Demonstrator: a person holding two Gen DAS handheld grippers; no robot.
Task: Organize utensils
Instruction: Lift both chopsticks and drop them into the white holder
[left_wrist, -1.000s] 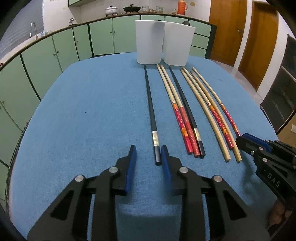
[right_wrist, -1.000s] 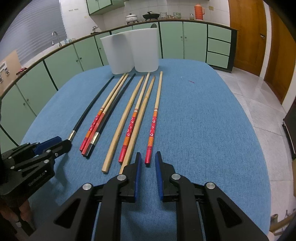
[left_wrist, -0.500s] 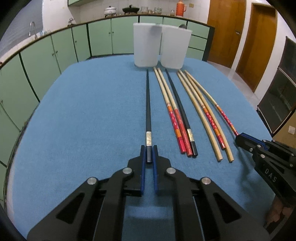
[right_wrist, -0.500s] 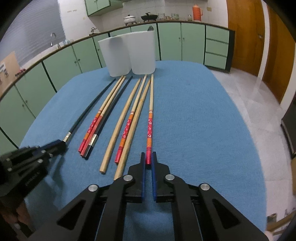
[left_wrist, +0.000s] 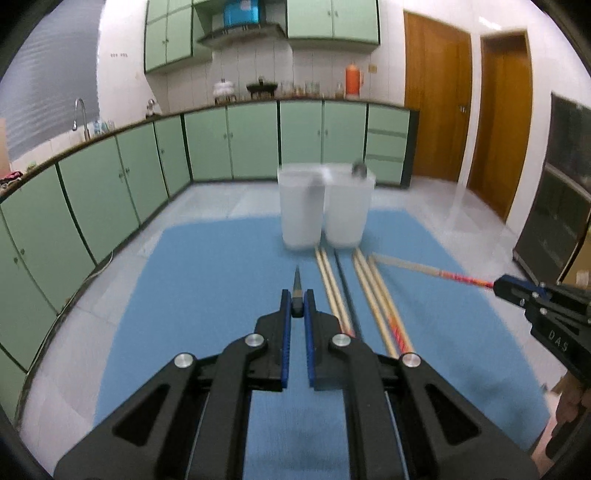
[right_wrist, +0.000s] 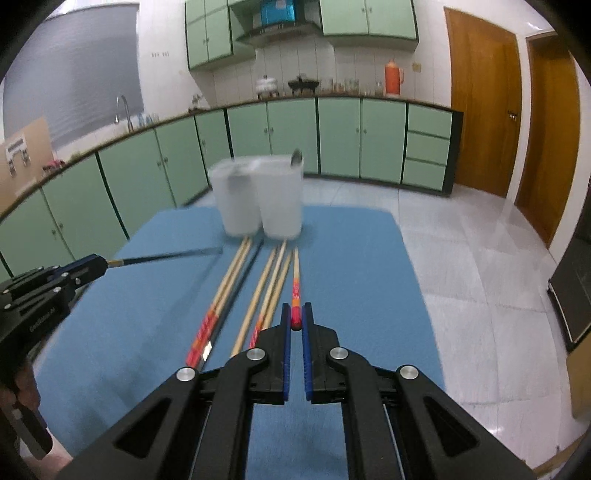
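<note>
My left gripper is shut on the end of a black chopstick and holds it lifted, pointing at two white cups. It shows in the right wrist view held by the left gripper. My right gripper is shut on a red-handled bamboo chopstick, lifted; it also shows in the left wrist view, held by the right gripper. Several more chopsticks lie on the blue table in front of the cups.
Green kitchen cabinets curve around the back and left. Wooden doors stand at the right. A dark utensil sticks out of the right cup. Tiled floor lies past the table's right edge.
Both grippers have lifted their chopsticks off the table and tilted up; the cups now sit lower in view. A second ago both grippers were open over the chopstick ends.
</note>
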